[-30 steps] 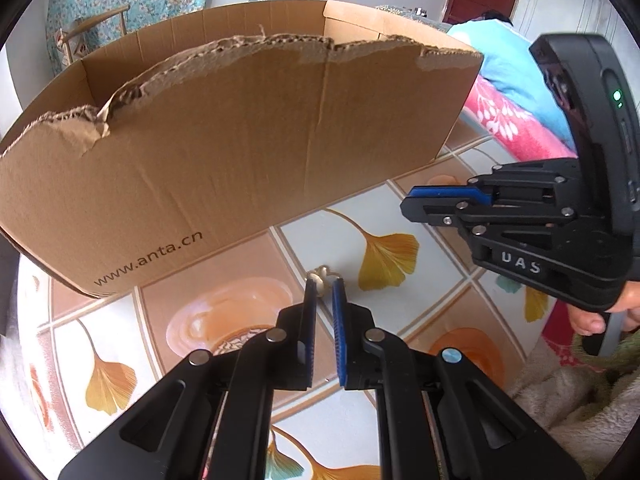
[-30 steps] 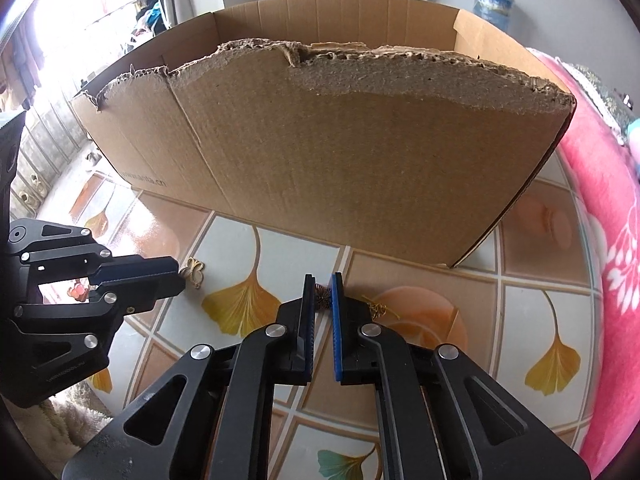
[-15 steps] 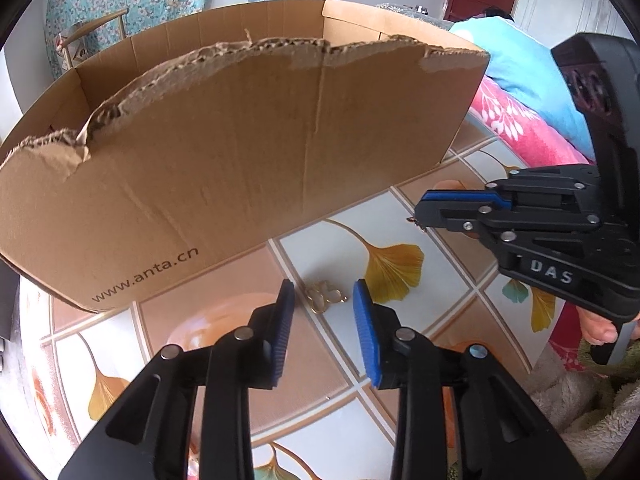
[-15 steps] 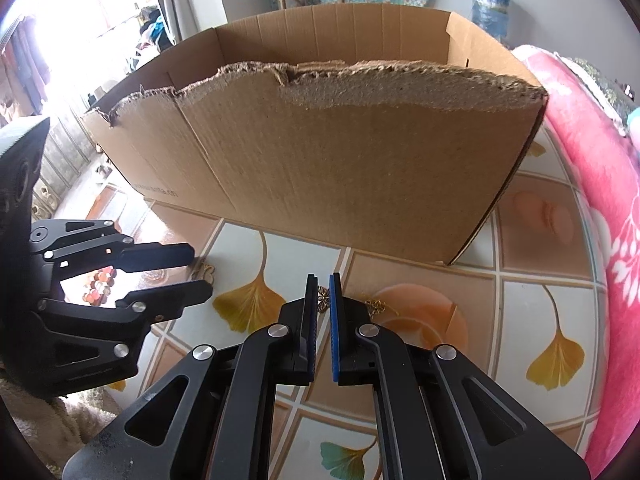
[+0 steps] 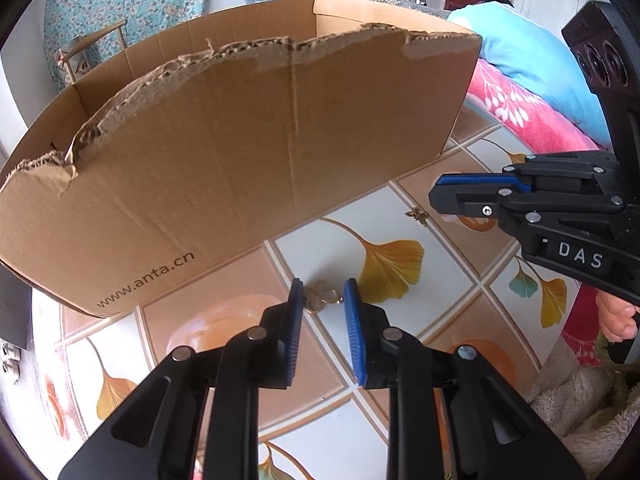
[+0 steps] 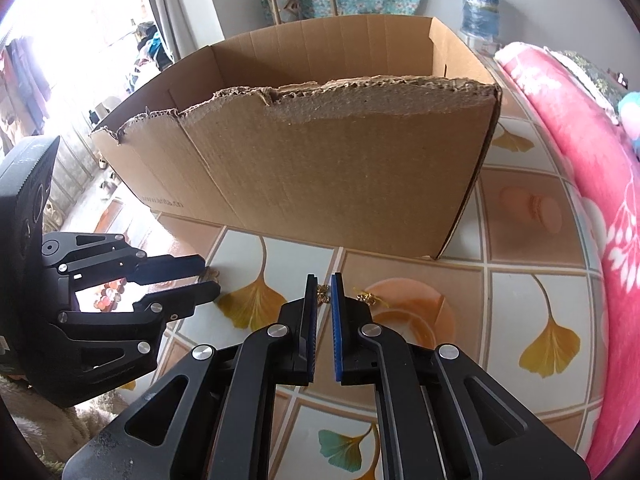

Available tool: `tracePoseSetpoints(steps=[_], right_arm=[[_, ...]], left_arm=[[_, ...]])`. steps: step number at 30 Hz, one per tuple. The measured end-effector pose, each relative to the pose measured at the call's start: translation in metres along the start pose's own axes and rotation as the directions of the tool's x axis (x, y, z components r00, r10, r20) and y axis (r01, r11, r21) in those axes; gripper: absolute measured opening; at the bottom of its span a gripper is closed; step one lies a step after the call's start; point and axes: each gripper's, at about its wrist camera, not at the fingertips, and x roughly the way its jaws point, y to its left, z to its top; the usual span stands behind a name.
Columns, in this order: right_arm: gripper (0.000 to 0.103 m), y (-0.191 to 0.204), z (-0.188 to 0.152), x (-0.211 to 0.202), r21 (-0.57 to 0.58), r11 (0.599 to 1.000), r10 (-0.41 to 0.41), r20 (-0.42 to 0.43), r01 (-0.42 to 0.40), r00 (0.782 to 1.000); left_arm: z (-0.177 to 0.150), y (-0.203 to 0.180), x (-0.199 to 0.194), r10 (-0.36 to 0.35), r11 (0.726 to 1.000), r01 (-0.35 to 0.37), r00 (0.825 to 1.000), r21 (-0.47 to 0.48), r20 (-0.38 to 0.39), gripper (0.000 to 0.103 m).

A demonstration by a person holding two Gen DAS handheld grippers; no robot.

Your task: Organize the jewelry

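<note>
A gold clover-shaped piece [image 5: 322,298] lies on the tiled tablecloth between the fingertips of my left gripper [image 5: 322,294]. Its jaws are closing, and a thin gap still shows on each side of the piece. My right gripper [image 6: 324,294] is shut on a small gold butterfly piece [image 6: 322,294] at its very tips. In the left wrist view that butterfly piece [image 5: 416,216] hangs just off the tips of the right gripper [image 5: 436,197], above the table. A second gold piece [image 6: 369,298] lies just to the right of the right fingers. The left gripper [image 6: 206,278] shows at the left.
A big open cardboard box [image 5: 240,160] with a torn front wall [image 6: 340,184] stands just behind both grippers. Reddish beads [image 6: 107,297] lie behind the left gripper. A pink blanket [image 6: 592,184] borders the table on the right. A person's hand [image 5: 616,320] holds the right gripper.
My left jaws, shut a second ago, spread and left the gold clover piece on the table, then narrowed around it. The right gripper lifted slightly with its piece.
</note>
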Motion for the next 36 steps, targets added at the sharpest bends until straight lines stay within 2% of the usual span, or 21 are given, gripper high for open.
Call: tracePoseSetpoints(steps=[9, 11, 13, 16, 24, 29, 31, 36], right_arm=[[0.008, 0.004, -0.004, -0.001, 0.012, 1.0, -0.006, -0.006, 0.007, 1.0], [0.012, 0.004, -0.003, 0.001, 0.013, 1.0, -0.006, -0.013, 0.006, 1.0], [0.022, 0.006, -0.003, 0.003, 0.01, 1.0, -0.009, -0.02, 0.01, 1.0], [0.026, 0.011, -0.001, 0.007, -0.006, 1.0, -0.017, -0.028, 0.016, 0.999], [0.026, 0.021, 0.002, 0.022, -0.045, 0.998, -0.05, -0.065, 0.048, 0.997], [0.02, 0.028, 0.004, 0.028, -0.083, 0.992, -0.103, -0.075, 0.097, 0.992], [0.007, 0.032, 0.005, 0.03, -0.098, 0.99, -0.109, -0.082, 0.101, 0.991], [0.006, 0.034, 0.006, 0.031, -0.08, 0.992, -0.101, -0.091, 0.094, 0.991]], left_arm=[[-0.002, 0.001, -0.002, 0.001, 1.0, -0.001, 1.0, 0.002, 0.016, 0.016], [-0.003, 0.003, -0.003, 0.001, 1.0, -0.001, 1.0, 0.002, 0.018, 0.016], [-0.003, 0.003, -0.003, 0.0, 1.0, 0.0, 1.0, 0.002, 0.021, 0.016], [-0.004, 0.003, -0.003, -0.001, 1.0, 0.001, 1.0, 0.004, 0.024, 0.016], [-0.005, 0.003, -0.003, -0.005, 1.0, 0.005, 1.0, 0.006, 0.029, 0.016], [-0.005, 0.003, -0.003, -0.006, 1.0, 0.006, 1.0, 0.007, 0.028, 0.016], [-0.005, 0.003, -0.003, -0.007, 1.0, 0.006, 1.0, 0.008, 0.028, 0.016], [-0.005, 0.002, -0.003, -0.006, 1.0, 0.006, 1.0, 0.01, 0.027, 0.016]])
